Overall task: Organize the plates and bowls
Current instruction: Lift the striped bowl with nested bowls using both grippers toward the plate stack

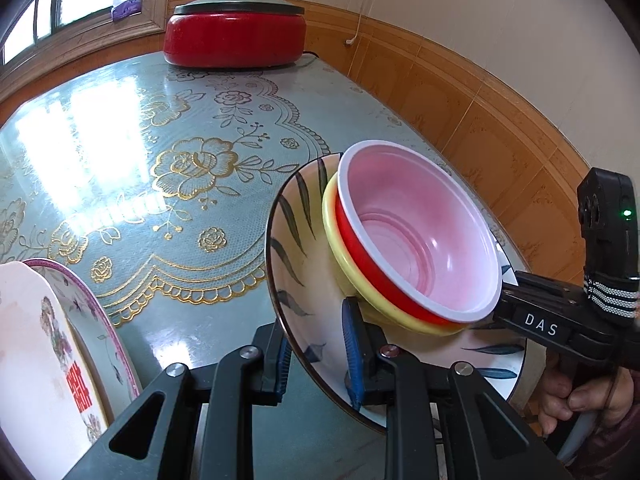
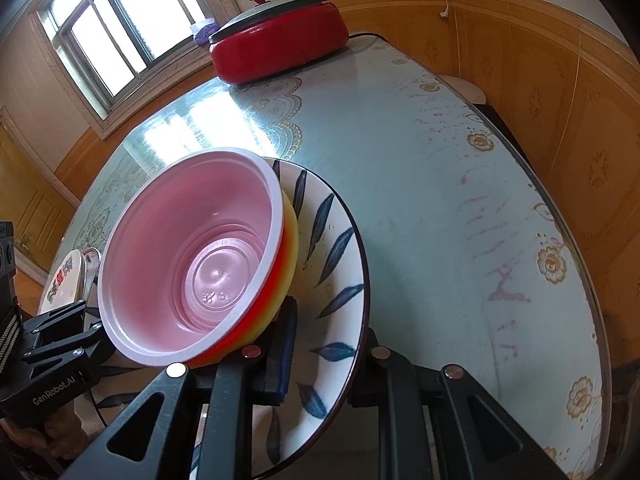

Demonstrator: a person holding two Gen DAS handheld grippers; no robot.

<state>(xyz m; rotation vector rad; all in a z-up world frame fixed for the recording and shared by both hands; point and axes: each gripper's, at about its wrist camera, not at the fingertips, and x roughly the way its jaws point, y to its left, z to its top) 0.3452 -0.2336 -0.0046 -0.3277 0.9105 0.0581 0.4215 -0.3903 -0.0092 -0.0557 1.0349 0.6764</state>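
Leaf-pattern plate [image 1: 296, 280] lifted near table [image 1: 180, 208] edge, rim pinched by left gripper [image 1: 320, 344] and right gripper [image 2: 324, 344], stacked bowls [image 1: 420, 236] on it, bare tabletop beyond.

Table [image 1: 168, 208] open ahead; red pot [image 1: 235, 36] far.

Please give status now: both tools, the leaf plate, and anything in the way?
Left tool and right tool both shut on leaf plate rim. Plate held off table, bowls stacked on it. Flowered plates at left; path clear.
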